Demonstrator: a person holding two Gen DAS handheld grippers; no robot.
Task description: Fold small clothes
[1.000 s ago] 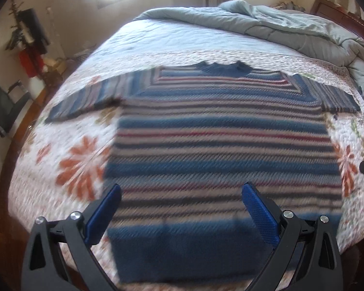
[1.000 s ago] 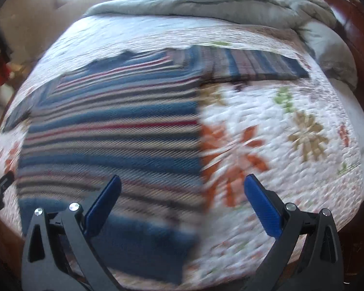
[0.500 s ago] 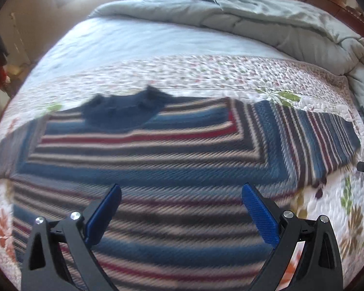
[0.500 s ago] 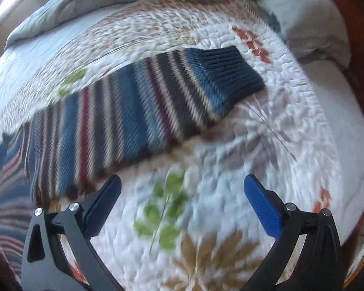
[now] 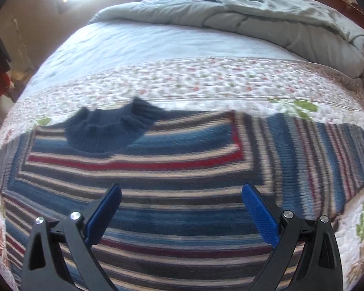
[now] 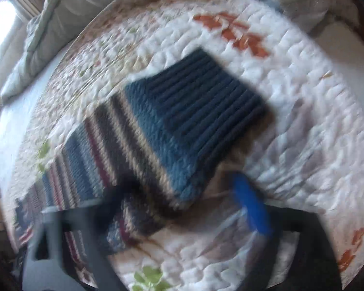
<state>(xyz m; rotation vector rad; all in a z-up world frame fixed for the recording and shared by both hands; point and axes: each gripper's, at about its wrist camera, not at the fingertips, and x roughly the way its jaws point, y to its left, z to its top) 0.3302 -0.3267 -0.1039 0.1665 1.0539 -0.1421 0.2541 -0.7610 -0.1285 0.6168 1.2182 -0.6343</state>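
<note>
**Sleeve fold: grasp the right cuff**

The striped knit sweater (image 5: 157, 169) lies flat and spread out on the bed, navy collar (image 5: 106, 131) on the far side, both sleeves extended sideways. The right sleeve (image 6: 138, 145) ends in a navy ribbed cuff (image 6: 206, 106) that rests flat on the floral quilt (image 6: 303, 121).

The right hand-held gripper (image 6: 182, 206) sits just at the near edge of the sleeve, close behind the cuff. Motion blur hides how its jaws stand; whether they are parted or clamped cannot be told. The left hand-held gripper (image 5: 182, 208) hovers over the chest of the sweater, jaws spread wide, holding nothing.

Recommended procedure, as a judgement: take both knit layers at the cuff edge, lift only enough to clear the quilt, and carry the sleeve across the body. The left gripper is placed to pin the shoulder line if needed.

Surroundings: a bunched grey-green duvet (image 5: 267, 24) lies at the far end, well apart from the sweater. The soft quilt may snag in the jaws together with the knit.
</note>
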